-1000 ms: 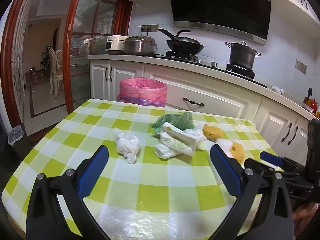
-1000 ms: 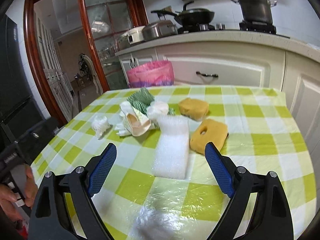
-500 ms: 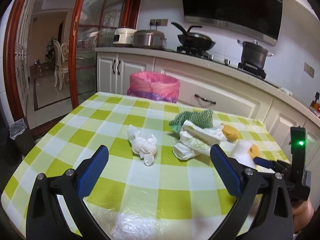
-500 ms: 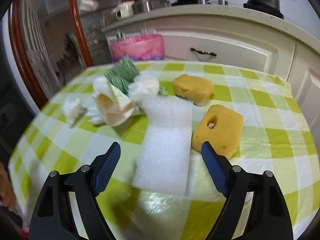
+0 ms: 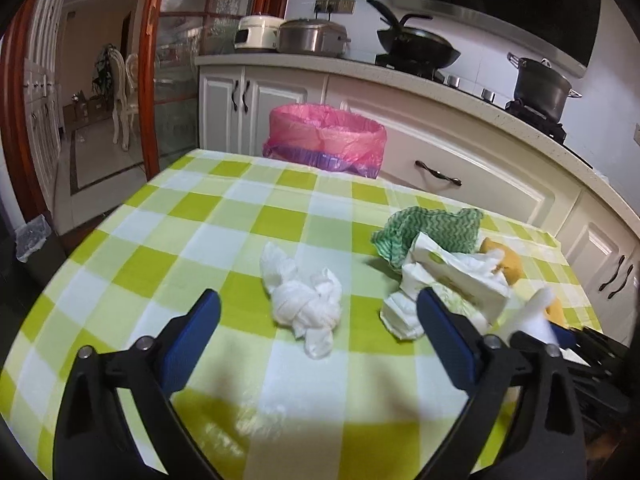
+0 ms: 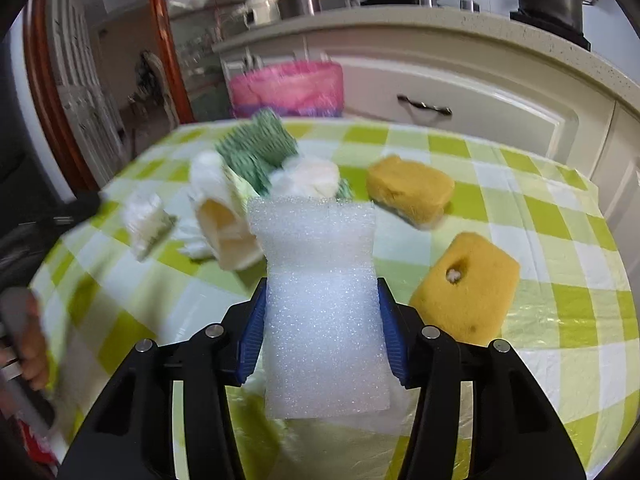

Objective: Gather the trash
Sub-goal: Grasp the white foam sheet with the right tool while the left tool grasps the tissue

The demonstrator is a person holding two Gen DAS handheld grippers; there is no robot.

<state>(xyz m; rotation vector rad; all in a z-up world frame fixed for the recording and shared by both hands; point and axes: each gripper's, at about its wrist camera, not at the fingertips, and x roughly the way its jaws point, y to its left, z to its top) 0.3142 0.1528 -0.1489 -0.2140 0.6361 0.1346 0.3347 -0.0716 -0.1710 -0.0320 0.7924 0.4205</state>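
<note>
Right tool (image 6: 322,320) now closing on foam sheet (image 6: 320,280) | left tool (image 5: 316,332) wide, closing, empty | no readable writing

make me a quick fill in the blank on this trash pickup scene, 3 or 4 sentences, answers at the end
1. The right gripper is closing its jaws on a white ____ sheet.
2. The bin behind the table is lined with a ____ bag.
3. Between the open pads of the left gripper lies a crumpled white ____.
4. The yellow sponge nearest the right gripper has a ____ in its top.

Missing words: foam; pink; tissue; hole
</note>
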